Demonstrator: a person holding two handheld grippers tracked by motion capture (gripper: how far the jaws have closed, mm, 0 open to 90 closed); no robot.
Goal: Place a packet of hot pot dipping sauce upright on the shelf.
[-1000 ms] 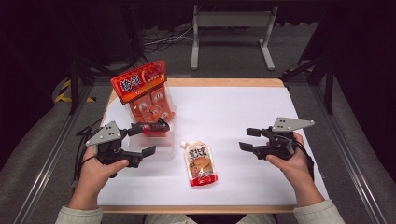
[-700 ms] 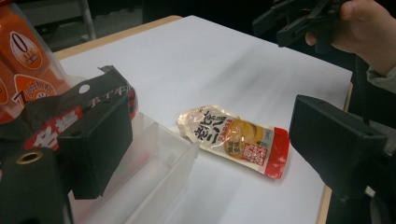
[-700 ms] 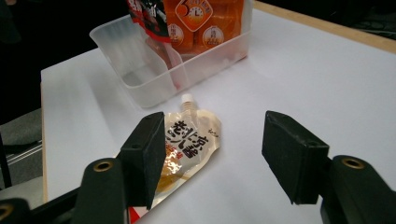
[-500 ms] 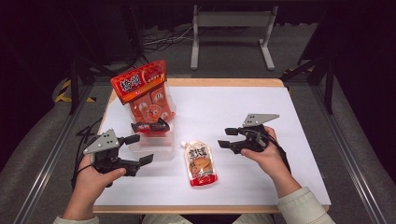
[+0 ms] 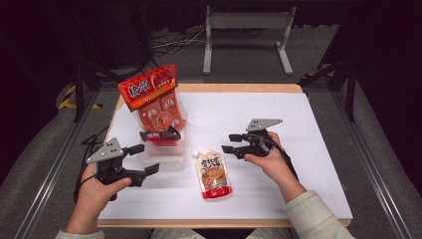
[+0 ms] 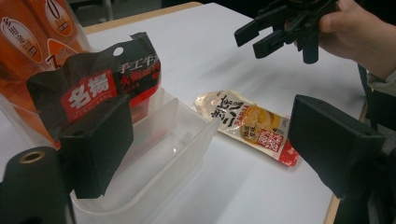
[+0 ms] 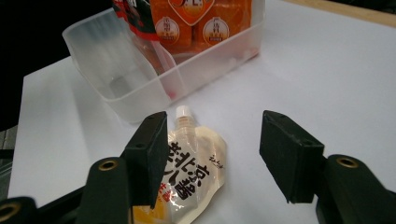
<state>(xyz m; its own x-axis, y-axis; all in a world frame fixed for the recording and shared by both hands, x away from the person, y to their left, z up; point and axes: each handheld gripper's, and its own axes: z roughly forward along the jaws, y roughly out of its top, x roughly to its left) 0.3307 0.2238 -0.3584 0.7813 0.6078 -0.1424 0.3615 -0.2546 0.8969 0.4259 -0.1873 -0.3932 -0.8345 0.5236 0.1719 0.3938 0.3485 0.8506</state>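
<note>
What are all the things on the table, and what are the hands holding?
Spouted pouch: one, cream and red, lying flat on the table near its front edge.
Clear plastic bin: one, see-through, left of the pouch.
Big snack bag: one, orange-red, standing in the bin.
Small packet: one, black and red, in the bin.
Table: one, white top.
Left gripper: one, black, open, beside the bin.
Right gripper: one, black, open, jaws just closing, nothing between them.

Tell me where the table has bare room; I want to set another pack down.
Bare: the table right of and behind the right gripper. Crowded: the left, with clear bin, snack bags, spout pouch and left gripper.
</note>
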